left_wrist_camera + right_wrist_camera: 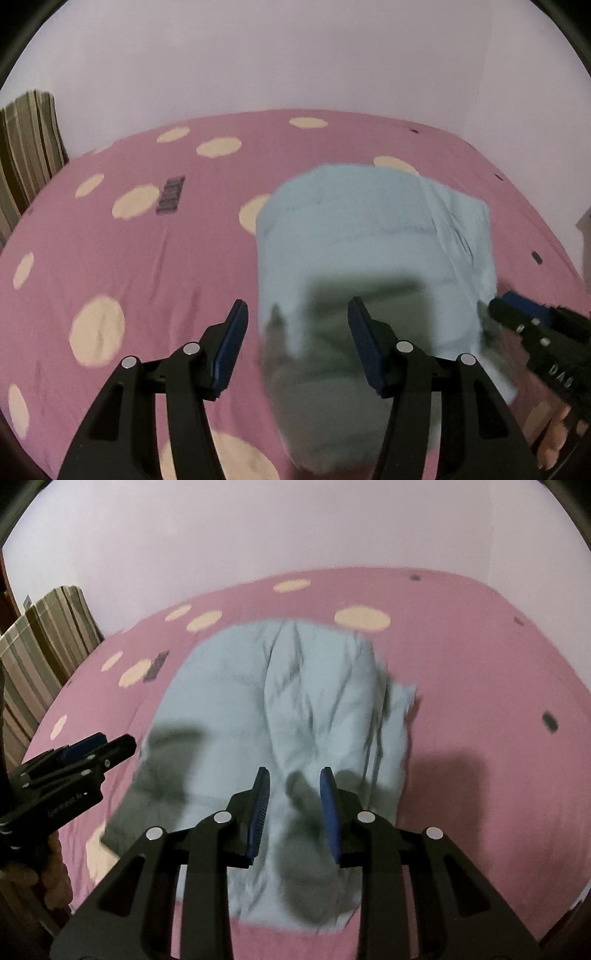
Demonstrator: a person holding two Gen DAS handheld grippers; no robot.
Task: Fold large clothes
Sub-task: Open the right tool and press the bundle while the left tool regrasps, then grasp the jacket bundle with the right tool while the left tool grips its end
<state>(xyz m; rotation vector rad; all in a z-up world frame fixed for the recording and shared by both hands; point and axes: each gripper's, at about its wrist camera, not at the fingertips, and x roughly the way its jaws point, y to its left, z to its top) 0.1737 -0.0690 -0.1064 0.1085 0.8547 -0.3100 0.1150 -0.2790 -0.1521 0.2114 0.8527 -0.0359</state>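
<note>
— Left wrist view: was the left gripper (297, 321) noted parted, nothing held?
— Yes. The right gripper (294, 794) was likewise seen spread and empty. The light blue garment (280, 701) was found part-folded on the pink spotted bedsheet (480, 686); layers could be dragged apart if only the top ply were pinched.

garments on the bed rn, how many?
1. A light blue garment, partly folded and wrinkled, lies on the pink dotted bedsheet, in front of both open grippers: left gripper, right gripper. Layers beneath it could hide more.
</note>
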